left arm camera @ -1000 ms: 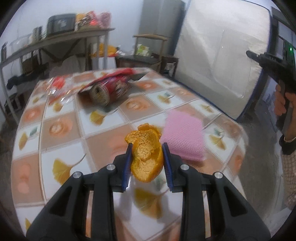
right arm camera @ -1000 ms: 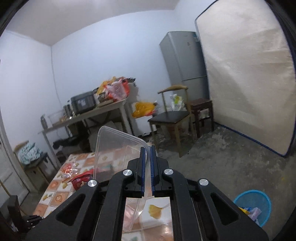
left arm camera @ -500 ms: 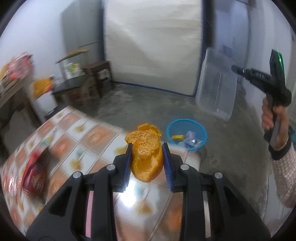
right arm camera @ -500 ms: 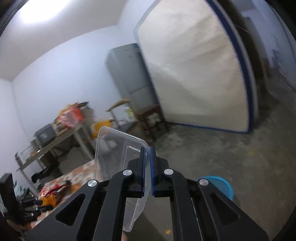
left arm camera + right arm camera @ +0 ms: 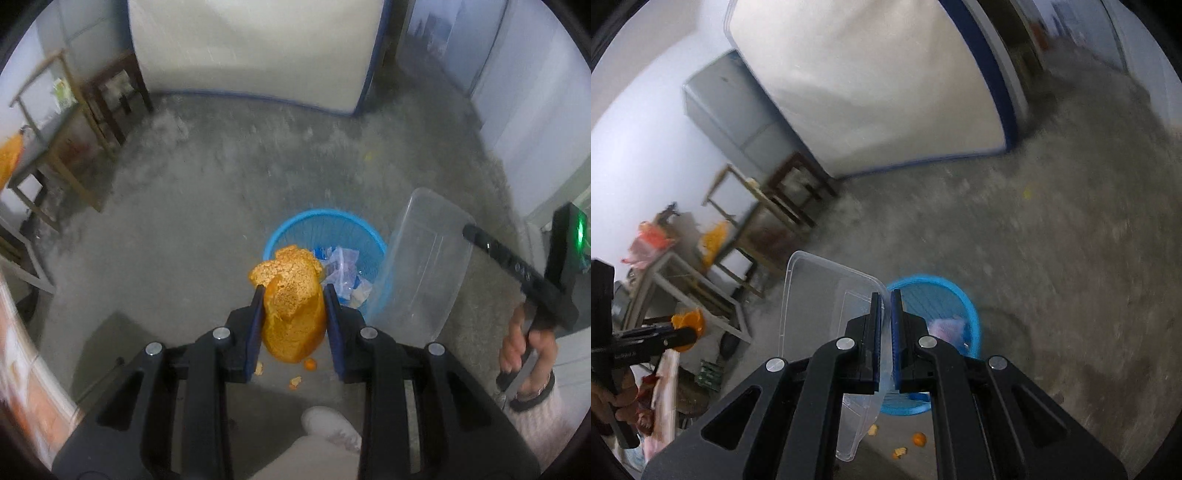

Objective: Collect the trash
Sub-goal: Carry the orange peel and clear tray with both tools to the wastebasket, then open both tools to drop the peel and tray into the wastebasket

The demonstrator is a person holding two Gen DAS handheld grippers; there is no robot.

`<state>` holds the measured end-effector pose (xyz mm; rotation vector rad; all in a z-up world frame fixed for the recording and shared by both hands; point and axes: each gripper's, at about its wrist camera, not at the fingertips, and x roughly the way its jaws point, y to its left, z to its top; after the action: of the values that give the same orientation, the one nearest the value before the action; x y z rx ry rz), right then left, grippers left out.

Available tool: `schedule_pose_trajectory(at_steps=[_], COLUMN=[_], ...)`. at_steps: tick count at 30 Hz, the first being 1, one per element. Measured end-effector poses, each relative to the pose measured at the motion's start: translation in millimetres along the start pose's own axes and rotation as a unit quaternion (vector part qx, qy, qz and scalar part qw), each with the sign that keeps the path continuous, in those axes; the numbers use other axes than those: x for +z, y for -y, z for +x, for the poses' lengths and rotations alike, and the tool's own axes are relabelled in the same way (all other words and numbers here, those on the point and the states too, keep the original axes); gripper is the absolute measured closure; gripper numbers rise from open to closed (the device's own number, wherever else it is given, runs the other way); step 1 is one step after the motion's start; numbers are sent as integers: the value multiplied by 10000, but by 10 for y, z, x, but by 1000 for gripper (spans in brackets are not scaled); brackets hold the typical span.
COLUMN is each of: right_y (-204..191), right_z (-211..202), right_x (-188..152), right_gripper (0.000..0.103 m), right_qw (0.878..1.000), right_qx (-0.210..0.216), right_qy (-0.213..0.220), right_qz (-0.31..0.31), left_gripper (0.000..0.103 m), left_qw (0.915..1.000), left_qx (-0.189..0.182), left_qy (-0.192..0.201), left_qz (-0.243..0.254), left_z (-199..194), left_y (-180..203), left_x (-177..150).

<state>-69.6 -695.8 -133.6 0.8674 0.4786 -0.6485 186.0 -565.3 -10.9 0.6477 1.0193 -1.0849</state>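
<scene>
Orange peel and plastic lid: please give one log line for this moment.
left tongs: shut on orange peel | right tongs: shut on plastic lid | blue bin: below

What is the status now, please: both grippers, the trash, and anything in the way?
Left gripper shut on orange peel, near blue bin. Right gripper shut on clear container beside bin. Peel scraps on floor; path clear.

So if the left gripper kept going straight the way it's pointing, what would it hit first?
Most likely the blue trash basket on the floor: it lies just beyond the orange peel clamped in the left gripper. Depth is unclear, so it may meet the near rim.
</scene>
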Motion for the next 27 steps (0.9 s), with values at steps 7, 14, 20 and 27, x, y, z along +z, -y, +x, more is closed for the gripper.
schedule_pose_trajectory(at_steps=[7,14,20,27], right_y=[595,796,798,675], right_z=[935,1720,1697,1333], right_x=[-113,-310,-329,-278], right_gripper=[98,91,55,55], right_qw=[9957,9892,9873,9904], right_qx=[-121,-480,-994,-1053], right_qy=[-596,-1207,-1162,-802], right_qz=[704,674,429,388], left_gripper=[74,58,38,35], left_qw=[9961,9885,9902,9941], left_qx=[-68,-385,-424,-463], left_qy=[-767,-1337,-1185,-801], left_qz=[-425,-591,-612,-563], left_z=[1391,2275,2140,1366], left_y=[33,74,105,128], left_x=[426,560,562,593])
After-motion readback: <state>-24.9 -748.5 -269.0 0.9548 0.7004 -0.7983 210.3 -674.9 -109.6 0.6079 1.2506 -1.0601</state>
